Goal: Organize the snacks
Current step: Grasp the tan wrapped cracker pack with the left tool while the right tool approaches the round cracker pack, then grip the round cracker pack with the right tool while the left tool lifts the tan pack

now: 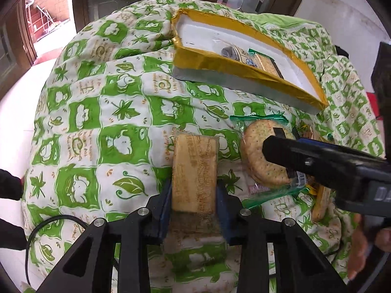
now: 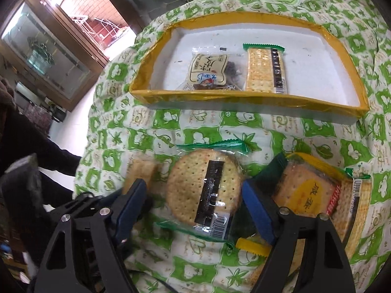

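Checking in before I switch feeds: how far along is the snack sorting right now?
Done: two packets already lie in the yellow-rimmed tray, a dark dried-fruit pack and a square cracker pack. In hand: the left gripper is shut on a rectangular biscuit pack; the right gripper is open around the round cracker pack. Left: the yellow-labelled cracker packs on the quilt.

Our left gripper (image 1: 194, 188) clamps a rectangular cracker pack (image 1: 194, 171) on the green quilt (image 1: 97, 122); our right gripper (image 1: 281, 144) hovers over the round cracker pack (image 1: 254, 151).
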{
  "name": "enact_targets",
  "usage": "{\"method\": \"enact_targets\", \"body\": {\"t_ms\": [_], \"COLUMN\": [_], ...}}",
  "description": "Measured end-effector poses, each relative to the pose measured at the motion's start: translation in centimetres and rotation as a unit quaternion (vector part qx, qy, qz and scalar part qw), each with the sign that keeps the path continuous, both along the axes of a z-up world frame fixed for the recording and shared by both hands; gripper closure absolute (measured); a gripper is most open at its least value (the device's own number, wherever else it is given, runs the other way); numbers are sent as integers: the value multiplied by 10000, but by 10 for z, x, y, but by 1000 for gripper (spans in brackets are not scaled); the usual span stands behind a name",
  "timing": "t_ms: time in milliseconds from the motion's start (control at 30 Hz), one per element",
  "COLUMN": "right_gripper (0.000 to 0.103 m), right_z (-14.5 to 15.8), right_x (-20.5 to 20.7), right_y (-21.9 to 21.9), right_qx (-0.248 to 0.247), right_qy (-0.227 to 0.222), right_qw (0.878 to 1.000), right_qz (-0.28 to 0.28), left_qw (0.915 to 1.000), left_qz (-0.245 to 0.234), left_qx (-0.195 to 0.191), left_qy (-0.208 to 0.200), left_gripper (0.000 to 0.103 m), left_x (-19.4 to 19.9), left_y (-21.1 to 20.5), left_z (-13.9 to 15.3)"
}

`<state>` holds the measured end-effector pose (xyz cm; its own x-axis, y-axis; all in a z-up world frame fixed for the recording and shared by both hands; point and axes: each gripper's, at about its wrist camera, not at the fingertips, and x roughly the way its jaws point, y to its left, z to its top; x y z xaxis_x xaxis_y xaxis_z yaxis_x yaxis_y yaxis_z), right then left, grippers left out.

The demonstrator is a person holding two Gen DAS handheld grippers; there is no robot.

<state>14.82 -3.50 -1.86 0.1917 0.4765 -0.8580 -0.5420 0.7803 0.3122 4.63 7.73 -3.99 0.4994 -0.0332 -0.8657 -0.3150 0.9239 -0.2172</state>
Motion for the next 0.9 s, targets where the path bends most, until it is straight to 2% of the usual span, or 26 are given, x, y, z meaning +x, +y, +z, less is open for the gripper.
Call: {"method": "enact_targets", "body": {"t_ms": [233, 400, 533, 600, 633, 667, 900], "right_gripper": [23, 22, 13, 13, 14, 26, 30], "right_z": [-13, -20, -27, -30, -30, -29, -22], "right_x": [-2, -9, -6, -3, -3, -3, 2], "right_y": [11, 21, 32, 36, 36, 35, 13], "right_qx": [-518, -957, -1127, -1205, -1192, -1151, -825], "right_qy": [-317, -698, -751, -745, -734, -743, -640], "right_qw": [9981, 9928, 9902, 9891, 9893, 9897, 9937], "right_qz": [37, 206, 329, 398, 410, 412, 413], "left_qw": [10000, 10000, 10000, 10000, 10000, 9999, 10000], "left_qz": [1, 20, -22, 2, 6, 9, -3], "left_qx": [-36, -66, -13, -61, -88, -100, 25], "left_qy": [-43, -45, -37, -35, -36, -36, 8], "left_gripper": [68, 68, 68, 68, 68, 68, 67], "left_x": [-3, -2, -2, -1, -1, -1, 3], "left_y": [1, 1, 0, 1, 1, 2, -2], "left_z": [-2, -3, -3, -3, -3, -4, -4]}}
